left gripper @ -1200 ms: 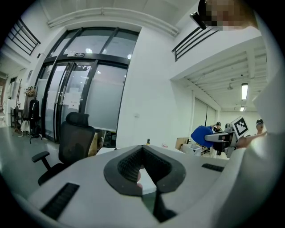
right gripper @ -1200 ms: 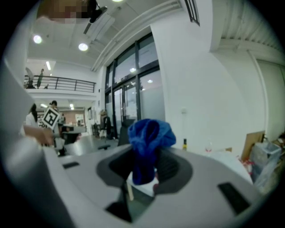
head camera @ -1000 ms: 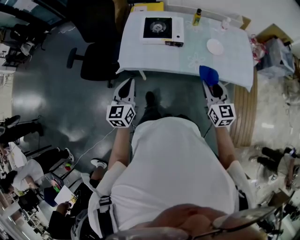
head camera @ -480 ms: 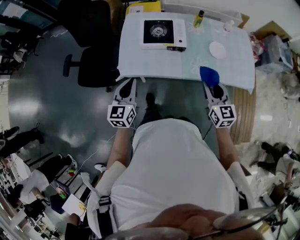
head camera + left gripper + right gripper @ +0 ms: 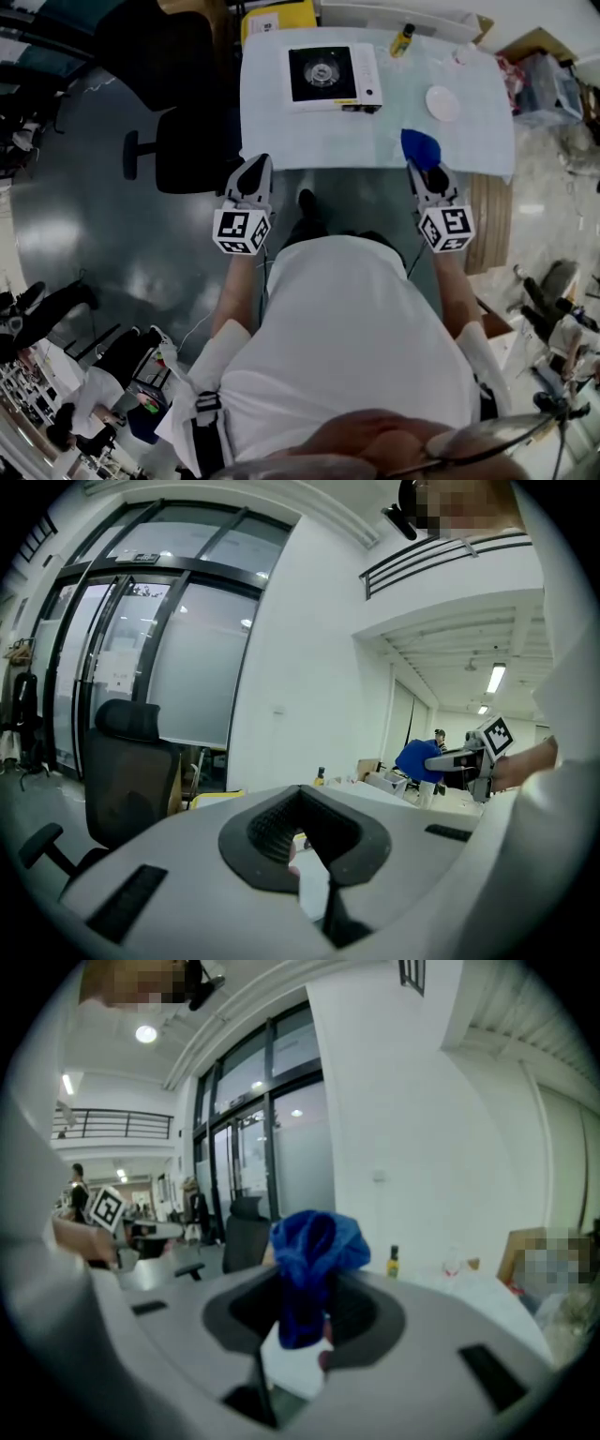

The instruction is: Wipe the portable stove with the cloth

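The portable stove (image 5: 335, 77), white with a black top, sits at the far middle of a table (image 5: 309, 141) under a pale cover. A blue cloth (image 5: 420, 148) (image 5: 314, 1260) hangs bunched over the table's near right edge, and my right gripper (image 5: 424, 169) (image 5: 300, 1335) is shut on it. My left gripper (image 5: 253, 169) (image 5: 305, 855) is shut with nothing in it, just short of the table's near left corner. The left gripper view also catches the blue cloth (image 5: 415, 759) off to the right. Both grippers are well short of the stove.
A white plate (image 5: 442, 103) and a small yellow bottle (image 5: 401, 39) (image 5: 393, 1262) stand on the table's right half. A black office chair (image 5: 183, 150) is at the table's left. A yellow box (image 5: 277, 19) lies behind it, and bags and boxes (image 5: 553, 84) at the right.
The table and stove have drawn a little nearer and sit more centred ahead. Both grippers keep the same pose, the right one still holding the cloth.
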`<action>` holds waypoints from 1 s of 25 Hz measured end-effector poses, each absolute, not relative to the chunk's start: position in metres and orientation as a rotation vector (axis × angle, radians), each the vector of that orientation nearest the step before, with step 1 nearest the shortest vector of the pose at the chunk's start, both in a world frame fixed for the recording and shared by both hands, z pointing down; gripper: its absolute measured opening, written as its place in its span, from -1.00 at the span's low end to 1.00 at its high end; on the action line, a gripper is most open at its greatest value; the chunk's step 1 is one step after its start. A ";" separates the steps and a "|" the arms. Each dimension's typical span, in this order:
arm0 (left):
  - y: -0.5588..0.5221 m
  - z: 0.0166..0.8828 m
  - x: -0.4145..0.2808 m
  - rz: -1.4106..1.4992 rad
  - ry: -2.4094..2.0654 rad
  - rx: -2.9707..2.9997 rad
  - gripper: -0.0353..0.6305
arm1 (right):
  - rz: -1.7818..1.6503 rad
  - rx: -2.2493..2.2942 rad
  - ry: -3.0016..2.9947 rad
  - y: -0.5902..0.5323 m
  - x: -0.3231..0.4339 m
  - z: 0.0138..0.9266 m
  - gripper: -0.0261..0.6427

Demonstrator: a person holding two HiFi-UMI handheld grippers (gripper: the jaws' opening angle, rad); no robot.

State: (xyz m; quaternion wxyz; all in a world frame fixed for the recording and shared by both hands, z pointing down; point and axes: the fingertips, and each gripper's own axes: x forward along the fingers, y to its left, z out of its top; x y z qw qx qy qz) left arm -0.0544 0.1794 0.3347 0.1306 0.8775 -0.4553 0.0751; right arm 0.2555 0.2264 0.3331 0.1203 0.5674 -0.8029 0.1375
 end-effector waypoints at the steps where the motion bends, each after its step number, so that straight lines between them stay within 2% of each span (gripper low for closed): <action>1: 0.172 0.336 -0.058 0.224 -1.306 2.554 -0.80 | 0.408 1.668 -2.335 0.222 0.251 0.333 -0.54; 13: 0.117 0.366 -0.083 0.297 -1.161 2.586 -0.80 | 0.512 1.709 -2.248 0.180 0.213 0.358 -0.54; 25: 0.099 0.387 -0.069 0.313 -1.161 2.544 -0.80 | 0.599 1.627 -2.212 0.148 0.213 0.393 -0.54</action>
